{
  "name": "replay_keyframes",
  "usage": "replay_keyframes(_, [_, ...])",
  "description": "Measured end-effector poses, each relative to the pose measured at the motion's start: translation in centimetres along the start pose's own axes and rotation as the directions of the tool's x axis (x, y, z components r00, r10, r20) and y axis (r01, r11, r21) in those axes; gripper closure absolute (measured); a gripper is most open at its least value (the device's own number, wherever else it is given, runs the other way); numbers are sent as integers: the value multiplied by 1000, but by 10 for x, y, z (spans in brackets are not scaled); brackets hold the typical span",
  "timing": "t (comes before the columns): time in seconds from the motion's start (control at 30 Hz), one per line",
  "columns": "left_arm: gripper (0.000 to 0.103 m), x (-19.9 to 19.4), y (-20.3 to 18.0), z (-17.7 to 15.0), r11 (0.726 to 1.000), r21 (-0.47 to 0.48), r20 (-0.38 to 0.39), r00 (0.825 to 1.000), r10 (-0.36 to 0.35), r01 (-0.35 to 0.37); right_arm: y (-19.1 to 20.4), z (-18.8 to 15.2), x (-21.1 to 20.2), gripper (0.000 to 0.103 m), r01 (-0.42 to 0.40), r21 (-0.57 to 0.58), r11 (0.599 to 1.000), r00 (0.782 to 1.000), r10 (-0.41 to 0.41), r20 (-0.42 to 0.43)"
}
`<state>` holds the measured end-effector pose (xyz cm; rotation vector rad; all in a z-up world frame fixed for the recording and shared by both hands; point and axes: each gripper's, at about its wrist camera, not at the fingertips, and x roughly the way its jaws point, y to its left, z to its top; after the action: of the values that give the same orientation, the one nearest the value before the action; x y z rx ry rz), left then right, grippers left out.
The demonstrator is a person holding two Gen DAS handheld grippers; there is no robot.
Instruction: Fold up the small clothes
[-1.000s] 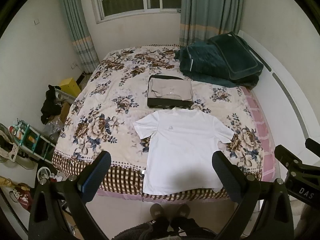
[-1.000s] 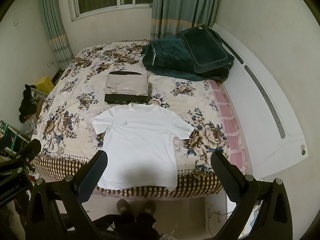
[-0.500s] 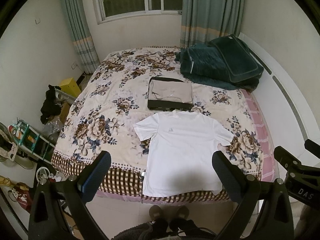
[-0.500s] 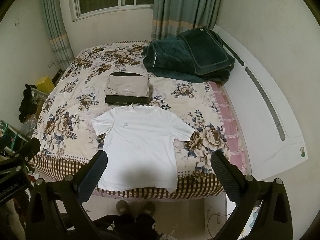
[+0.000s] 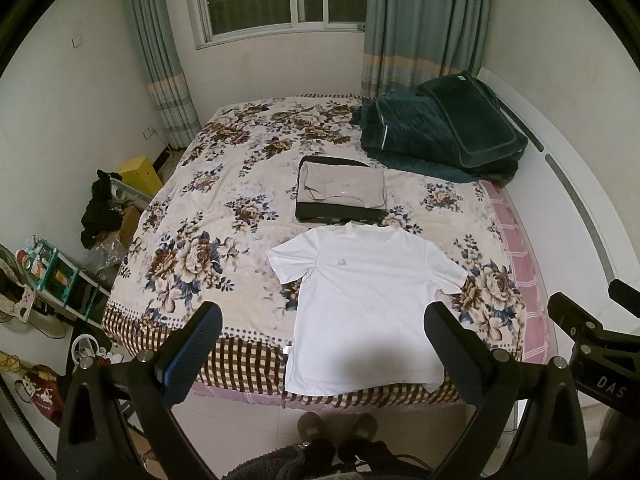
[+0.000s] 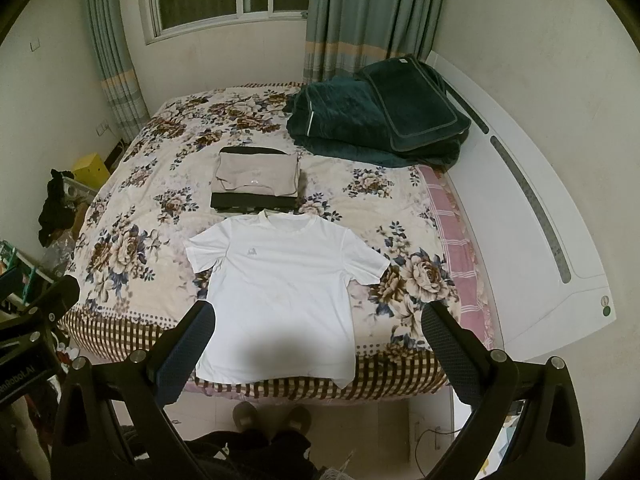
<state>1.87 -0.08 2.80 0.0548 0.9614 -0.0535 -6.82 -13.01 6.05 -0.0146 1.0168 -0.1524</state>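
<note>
A white T-shirt (image 5: 364, 296) lies flat, front up, on the near edge of the floral bed; it also shows in the right wrist view (image 6: 280, 288). Its hem hangs slightly over the bed's edge. Behind its collar sits a stack of folded clothes (image 5: 342, 194), beige on black, which the right wrist view (image 6: 256, 180) also shows. My left gripper (image 5: 322, 330) is open and empty, held high above the shirt's lower half. My right gripper (image 6: 318, 328) is open and empty, also well above the shirt. Each gripper's body shows at the edge of the other's view.
A dark green quilt and pillow (image 5: 436, 136) are piled at the bed's far right corner. A white headboard (image 6: 532, 216) runs along the right side. Clutter, a yellow box (image 5: 140, 172) and a shelf (image 5: 52, 276) stand on the floor at left. My slippered feet (image 5: 340, 428) stand at the bed's foot.
Both views have shifted slightly, so the bed and shirt sit a little lower in frame. Both grippers stay open and the shirt has not moved.
</note>
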Motion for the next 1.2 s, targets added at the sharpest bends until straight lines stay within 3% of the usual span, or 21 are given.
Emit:
replay_keyframes(0.33, [0, 6, 0, 9, 1000, -7, 4, 1000, -9, 9, 0, 3, 1, 0, -1, 16, 1000, 1000, 1, -2])
replay_keyframes(0.5, [0, 34, 2, 25, 998, -33, 66, 996, 59, -57, -12, 19, 23, 0, 0, 97, 995, 999, 4, -36])
replay_keyframes(0.63, [0, 84, 8, 31, 989, -35, 109, 983, 144, -141, -34, 16, 81, 0, 49, 209, 977, 995, -30, -97])
replay_keyframes(0.83, [0, 205, 5, 27, 971, -3, 39, 970, 239, -240, -111, -27, 229, 0, 114, 399, 910, 987, -58, -150])
replay_keyframes(0.97, [0, 295, -2, 17, 951, 21, -62, 949, 310, -310, -173, -57, 343, 0, 109, 531, 840, 973, 20, -231])
replay_keyframes(1.03, [0, 328, -2, 10, 938, 30, -86, 934, 348, -346, -210, -72, 408, 5, 74, 623, 778, 967, 96, -235])
replay_keyframes(1.1, [0, 368, -6, 4, 920, 45, -129, 911, 391, -388, -237, -90, 470, 17, 37, 716, 697, 960, 175, -220])
replay_keyframes(1.13, [0, 383, -7, 2, 917, 43, -151, 905, 398, -397, -250, -100, 505, 26, 32, 769, 639, 949, 222, -223])
replay_keyframes(1.17, [0, 399, -9, -1, 917, 36, -174, 901, 398, -398, -260, -111, 535, 27, 16, 817, 576, 941, 267, -207])
replay_keyframes(1.2, [0, 417, -10, -6, 914, 29, -203, 893, 402, -405, -272, -124, 573, 27, -13, 873, 488, 930, 327, -170])
